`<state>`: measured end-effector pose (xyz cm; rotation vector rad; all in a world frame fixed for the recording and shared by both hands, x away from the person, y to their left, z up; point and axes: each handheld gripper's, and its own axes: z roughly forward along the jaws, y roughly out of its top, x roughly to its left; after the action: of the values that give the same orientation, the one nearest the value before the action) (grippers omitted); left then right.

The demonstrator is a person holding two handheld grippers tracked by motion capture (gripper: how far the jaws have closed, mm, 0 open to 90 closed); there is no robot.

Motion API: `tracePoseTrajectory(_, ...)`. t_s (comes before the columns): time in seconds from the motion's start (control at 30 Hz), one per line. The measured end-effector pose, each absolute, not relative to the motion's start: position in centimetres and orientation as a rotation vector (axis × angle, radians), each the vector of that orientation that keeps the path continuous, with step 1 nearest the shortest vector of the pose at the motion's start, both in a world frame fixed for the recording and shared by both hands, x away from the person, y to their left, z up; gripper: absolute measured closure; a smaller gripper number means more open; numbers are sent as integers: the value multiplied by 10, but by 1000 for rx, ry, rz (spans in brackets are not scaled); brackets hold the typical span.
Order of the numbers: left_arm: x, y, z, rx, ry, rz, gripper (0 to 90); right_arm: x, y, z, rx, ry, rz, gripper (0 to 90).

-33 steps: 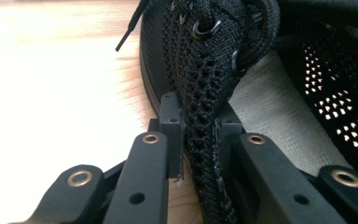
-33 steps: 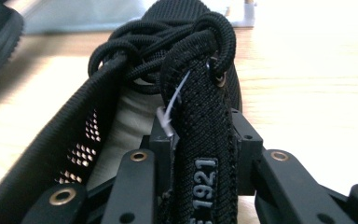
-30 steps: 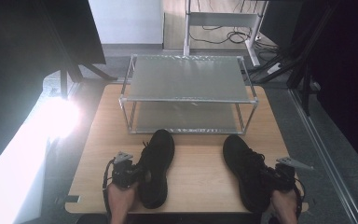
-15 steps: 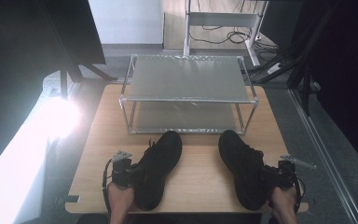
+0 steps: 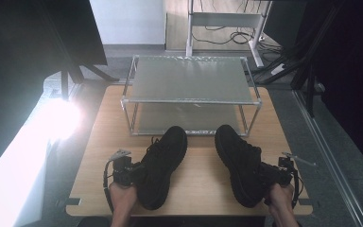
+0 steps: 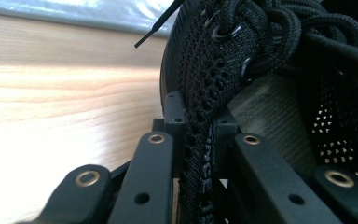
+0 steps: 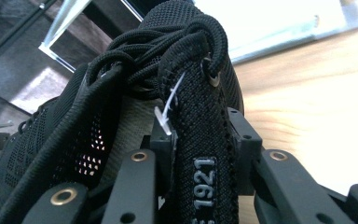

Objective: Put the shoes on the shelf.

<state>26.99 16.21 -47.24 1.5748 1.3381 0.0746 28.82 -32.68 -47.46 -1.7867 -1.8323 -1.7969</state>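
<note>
Two black mesh sneakers lie on the wooden table (image 5: 198,161), toes toward the shelf. The left shoe (image 5: 160,163) is held by its outer collar edge in my left gripper (image 5: 131,173); in the left gripper view the knit side wall (image 6: 200,116) is pinched between the black jaws. The right shoe (image 5: 238,161) is held at its collar by my right gripper (image 5: 270,177). In the right gripper view the band marked "1921" (image 7: 204,186) stands clamped between the jaws, laces bunched above. A white tag stub (image 7: 164,116) sticks out of the right shoe.
A two-tier metal shelf rack (image 5: 191,97) stands at the table's far half, its frosted top and lower shelf bare. The shoe toes reach close to its front rail. Dark stands and cables lie beyond the table. Bright glare falls on the floor at left.
Both shoes have slid forward toward the rack and turned so their toes angle inward; the hands followed a little.
</note>
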Motion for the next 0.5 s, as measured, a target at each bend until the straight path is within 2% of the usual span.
tracePoseTrajectory(0.2,271,161,-466,1496,1321,14,815,293,-319,-467,-1751,-1760,-1849,692)
tracePoseTrajectory(0.5,270,153,-452,1420,1311,18,815,295,-305,-451,-1712,-1694,-1895,691)
